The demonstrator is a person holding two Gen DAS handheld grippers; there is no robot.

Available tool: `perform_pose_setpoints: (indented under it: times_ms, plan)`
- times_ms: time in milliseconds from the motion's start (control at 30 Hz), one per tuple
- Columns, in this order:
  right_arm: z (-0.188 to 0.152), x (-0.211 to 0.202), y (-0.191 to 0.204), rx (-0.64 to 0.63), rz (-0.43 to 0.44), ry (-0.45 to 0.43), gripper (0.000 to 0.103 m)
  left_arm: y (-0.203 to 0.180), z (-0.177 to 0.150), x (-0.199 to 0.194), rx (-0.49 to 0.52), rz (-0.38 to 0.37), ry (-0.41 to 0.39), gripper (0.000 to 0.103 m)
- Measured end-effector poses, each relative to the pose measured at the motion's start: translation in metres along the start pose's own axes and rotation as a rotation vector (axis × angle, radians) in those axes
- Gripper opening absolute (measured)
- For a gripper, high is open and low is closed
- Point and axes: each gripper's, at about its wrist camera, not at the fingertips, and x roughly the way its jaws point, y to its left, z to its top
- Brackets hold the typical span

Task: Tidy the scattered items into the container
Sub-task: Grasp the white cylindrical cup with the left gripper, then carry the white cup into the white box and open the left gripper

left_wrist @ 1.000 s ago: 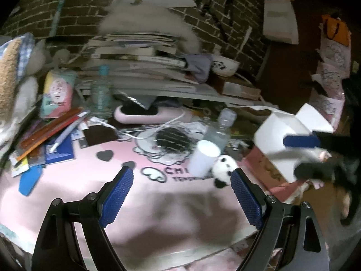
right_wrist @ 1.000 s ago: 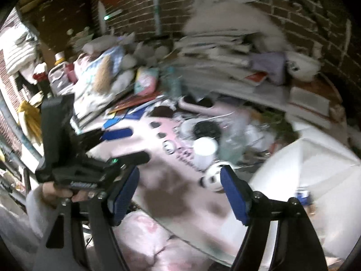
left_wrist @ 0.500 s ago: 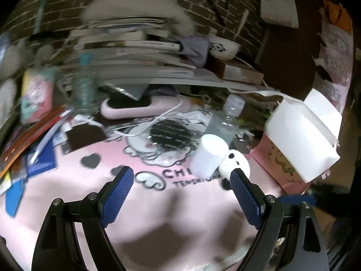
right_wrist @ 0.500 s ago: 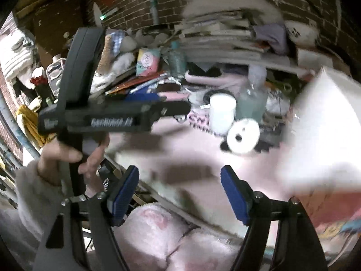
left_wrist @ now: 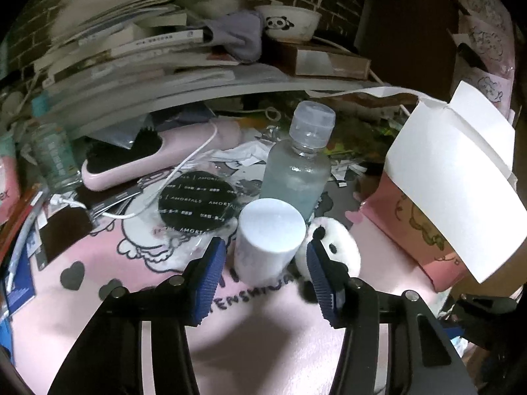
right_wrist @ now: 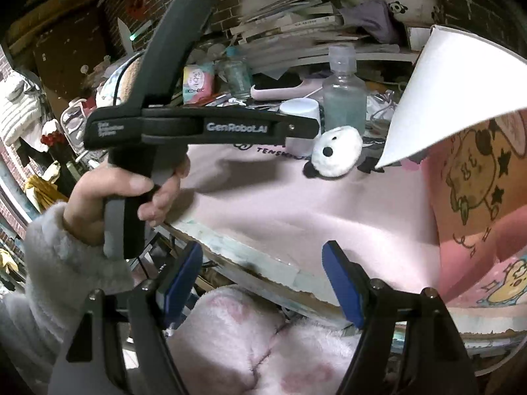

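Nothing looks tidied yet: the left tongs, open, straddle the white jar on the table, box at 3 o'clock, while the right tongs hang open, empty.

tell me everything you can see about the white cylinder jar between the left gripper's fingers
The white jar is a short, plain cylinder with a flat, smooth top, matte and plastic-looking, with faint pale markings low on its side. It stands upright on the pink printed mat, between the open blue-padded fingers of the left gripper, which do not yet grip it. The clear bottle stands right behind it and the panda plush sits against its right side; whether they touch cannot be told.
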Motion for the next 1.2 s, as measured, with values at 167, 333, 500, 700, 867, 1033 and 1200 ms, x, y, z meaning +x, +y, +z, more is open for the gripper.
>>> perform_pose_setpoints:
  times_ms: [167, 333, 500, 700, 867, 1033, 1200]
  plan:
    - [0.0, 0.002, -0.005, 0.013, 0.005, -0.009, 0.073, -0.002, 0.005, 0.007, -0.004, -0.001, 0.022, 0.037]
    - [0.0, 0.001, -0.008, 0.025, -0.006, -0.028, 0.073, -0.006, 0.004, 0.002, 0.006, 0.02, 0.034, 0.037]
    - [0.002, -0.001, -0.006, 0.031, -0.047, -0.079, 0.073, -0.01, 0.013, -0.017, 0.008, 0.027, 0.007, 0.037]
    - [0.001, 0.002, -0.007, 0.038, -0.047, -0.089, 0.073, -0.034, 0.036, -0.049, 0.068, -0.033, -0.049, 0.037]
    - [-0.001, 0.006, -0.006, 0.037, -0.036, -0.086, 0.073, -0.072, 0.061, -0.066, 0.155, -0.102, -0.073, 0.037]
    - [-0.001, 0.007, -0.005, 0.043, -0.032, -0.095, 0.073, -0.119, 0.08, -0.07, 0.261, -0.2, -0.059, 0.037]
    - [-0.006, 0.004, -0.005, 0.051, -0.02, -0.103, 0.073, -0.162, 0.095, -0.05, 0.342, -0.291, 0.032, 0.037]
